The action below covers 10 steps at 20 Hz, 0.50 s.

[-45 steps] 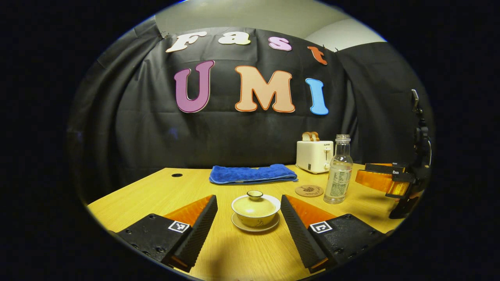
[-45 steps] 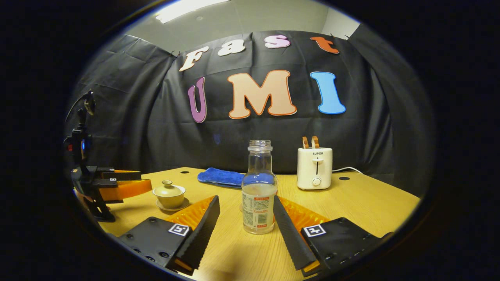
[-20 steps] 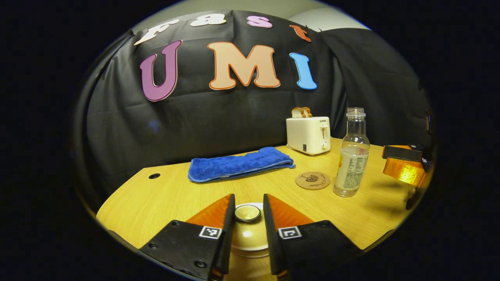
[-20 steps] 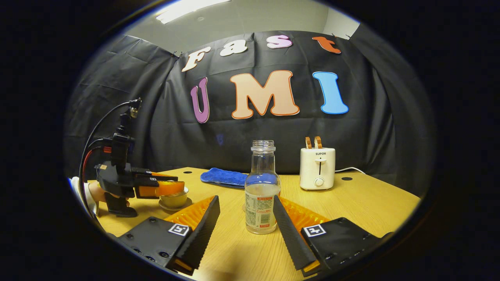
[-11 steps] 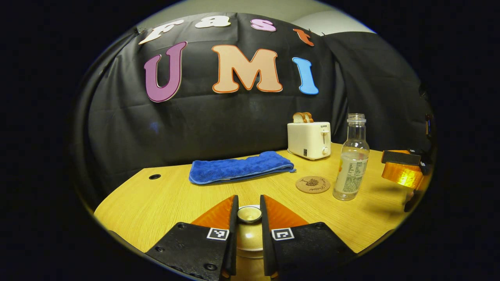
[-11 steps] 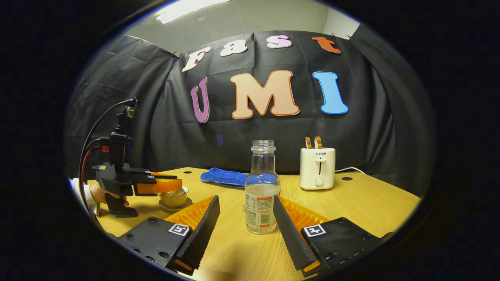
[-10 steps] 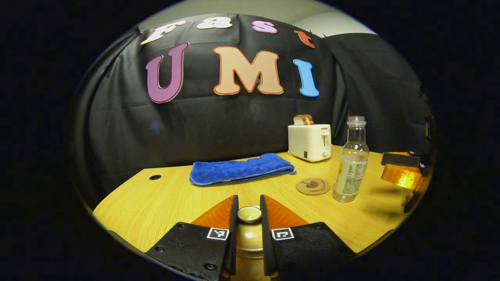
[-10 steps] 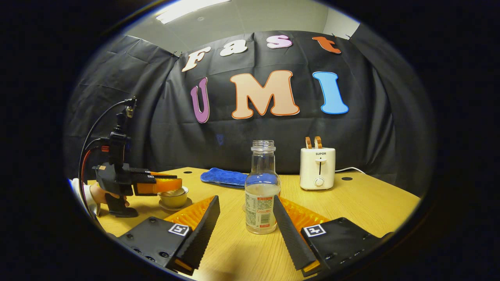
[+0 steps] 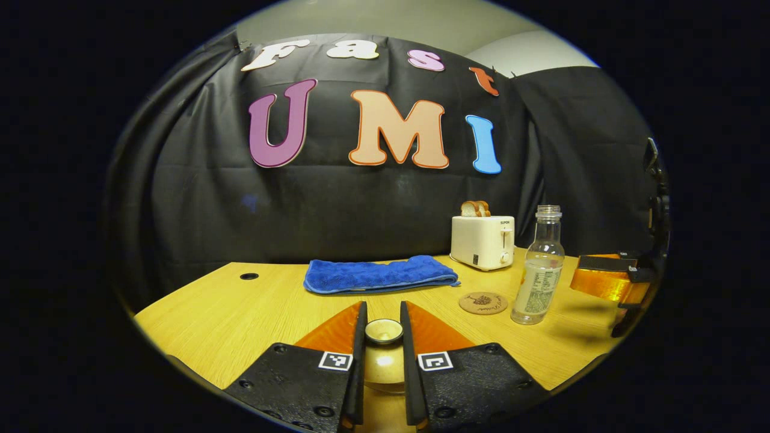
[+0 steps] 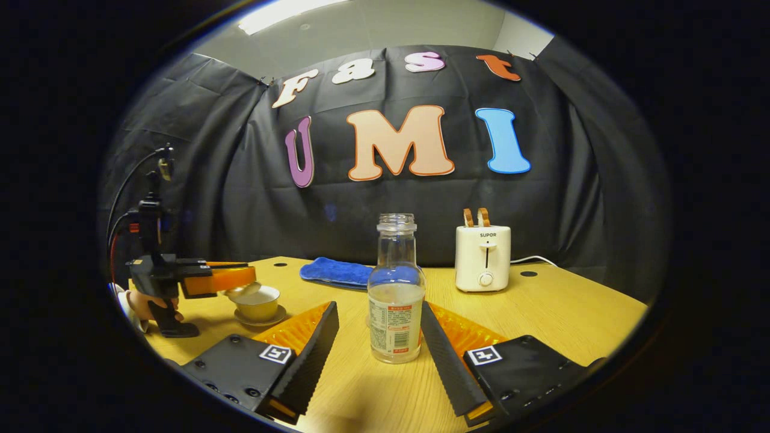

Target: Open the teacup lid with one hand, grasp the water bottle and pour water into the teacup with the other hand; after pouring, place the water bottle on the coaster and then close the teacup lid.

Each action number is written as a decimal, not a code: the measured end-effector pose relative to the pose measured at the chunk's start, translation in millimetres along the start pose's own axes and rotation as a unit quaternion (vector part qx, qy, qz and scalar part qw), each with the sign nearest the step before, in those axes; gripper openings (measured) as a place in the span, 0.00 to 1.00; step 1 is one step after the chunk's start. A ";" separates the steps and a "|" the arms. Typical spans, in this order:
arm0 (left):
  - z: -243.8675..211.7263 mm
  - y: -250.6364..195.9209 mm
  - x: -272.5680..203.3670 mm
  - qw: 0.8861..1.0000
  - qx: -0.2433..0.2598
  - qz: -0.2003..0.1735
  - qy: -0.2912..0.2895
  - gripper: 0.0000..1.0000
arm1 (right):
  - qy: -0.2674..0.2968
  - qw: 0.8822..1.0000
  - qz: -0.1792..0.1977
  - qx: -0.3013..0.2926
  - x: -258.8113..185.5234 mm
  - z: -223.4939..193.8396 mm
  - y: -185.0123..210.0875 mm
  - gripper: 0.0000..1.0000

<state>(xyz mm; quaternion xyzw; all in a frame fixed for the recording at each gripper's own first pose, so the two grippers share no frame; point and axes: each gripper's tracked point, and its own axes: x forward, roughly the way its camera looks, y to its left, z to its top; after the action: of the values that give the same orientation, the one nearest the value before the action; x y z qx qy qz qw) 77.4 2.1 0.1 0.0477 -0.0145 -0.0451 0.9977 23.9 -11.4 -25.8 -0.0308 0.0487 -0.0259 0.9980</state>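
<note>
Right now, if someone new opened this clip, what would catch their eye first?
Probably the left gripper, shut on the knob of the teacup lid and holding it just above the teacup at the table's left side. Next, the uncapped water bottle standing upright between the open fingers of the right gripper, not yet grasped. Behind it sit a white toaster and a folded blue towel.

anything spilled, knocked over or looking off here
Nothing stands out. The water bottle stands upright and uncapped on the table, with no puddle visible. The teacup lid is pinched in the left claw, lifted above the teacup.
</note>
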 end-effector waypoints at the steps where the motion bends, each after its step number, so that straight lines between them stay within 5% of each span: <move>1: -0.1 1.4 -3.3 1.000 -0.001 0.002 -0.002 0.25 | 0.004 1.000 0.000 0.000 3.8 -0.9 0.3 0.91; 10: 3.0 25.8 -31.6 0.999 0.000 0.031 -0.010 0.25 | 0.042 0.999 -0.020 -0.001 33.9 -12.8 -10.4 0.89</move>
<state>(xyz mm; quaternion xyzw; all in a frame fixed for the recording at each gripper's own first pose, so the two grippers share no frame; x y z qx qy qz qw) 48.1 30.3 4.8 0.0466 -0.0255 -0.0142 0.9985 55.9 -24.4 -41.1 -0.0314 0.0897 -0.0467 0.9944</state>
